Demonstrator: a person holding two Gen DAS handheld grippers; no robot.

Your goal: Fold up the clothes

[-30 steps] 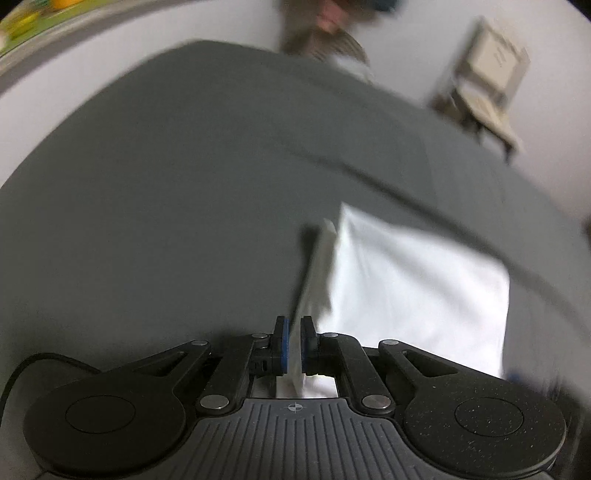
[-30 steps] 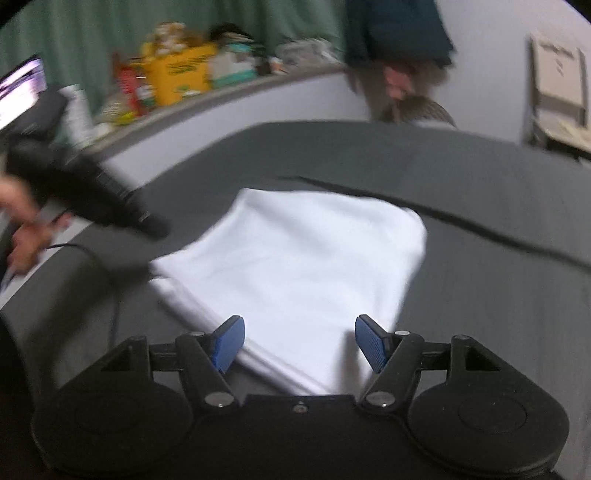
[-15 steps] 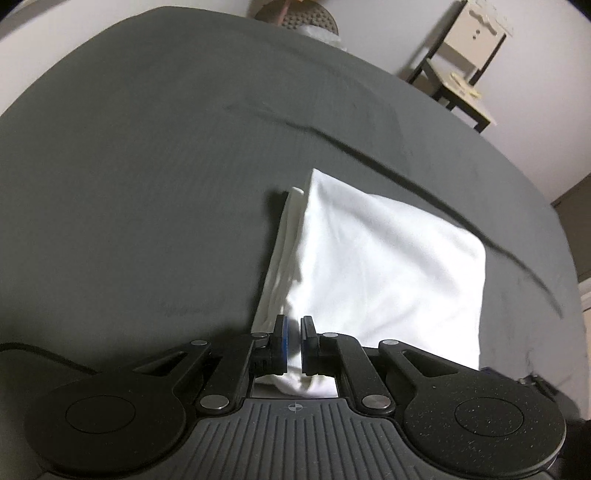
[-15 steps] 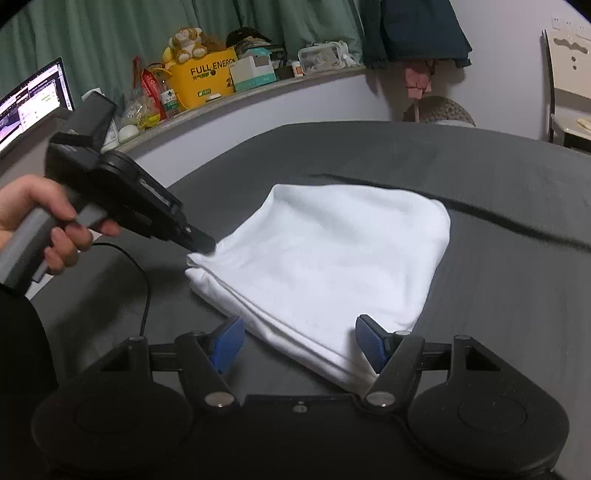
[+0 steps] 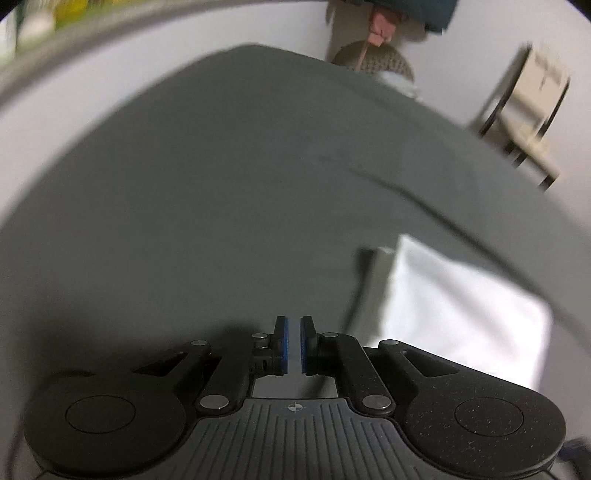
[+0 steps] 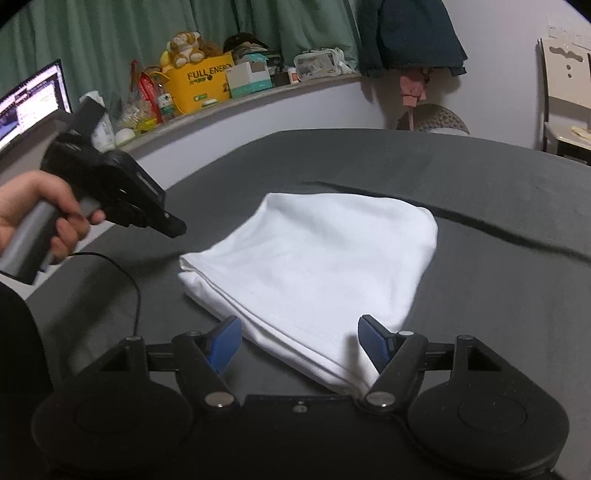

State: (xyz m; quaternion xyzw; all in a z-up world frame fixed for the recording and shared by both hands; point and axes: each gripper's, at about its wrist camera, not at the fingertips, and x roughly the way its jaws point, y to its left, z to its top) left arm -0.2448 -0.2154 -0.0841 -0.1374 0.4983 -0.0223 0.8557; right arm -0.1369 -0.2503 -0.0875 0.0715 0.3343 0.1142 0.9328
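shirt: white shirt, folded into a flat, roughly rectangular stack, lying on the dark grey sheet. layered edges face the left side and the near side in the right wrist view. in the left wrist view it's blurry, off to the right of the fingers.

right gripper: right gripper is spread wide, blue pads well apart, nothing between them. it sits low at the near edge of the shirt; the near corner runs down towards the right-hand pad, can't tell if they actually touch.

left gripper: left gripper is almost closed, just a thin slit between the blue pads, and only grey sheet shows through the slit, so it's holding nothing. in the right wrist view it's up off the sheet, just left of the shirt's far-left corner, not touching it.

hand: a hand is wrapped around the left gripper's grey handle, and a thin black cable trails from there down over the sheet.

sheet: one long crease runs across it just behind the shirt.

background: ledge along the wall with a yellow box, a plush toy on top and other clutter, green curtain behind, monitor at far left, dark jacket hanging, pale chair at right.
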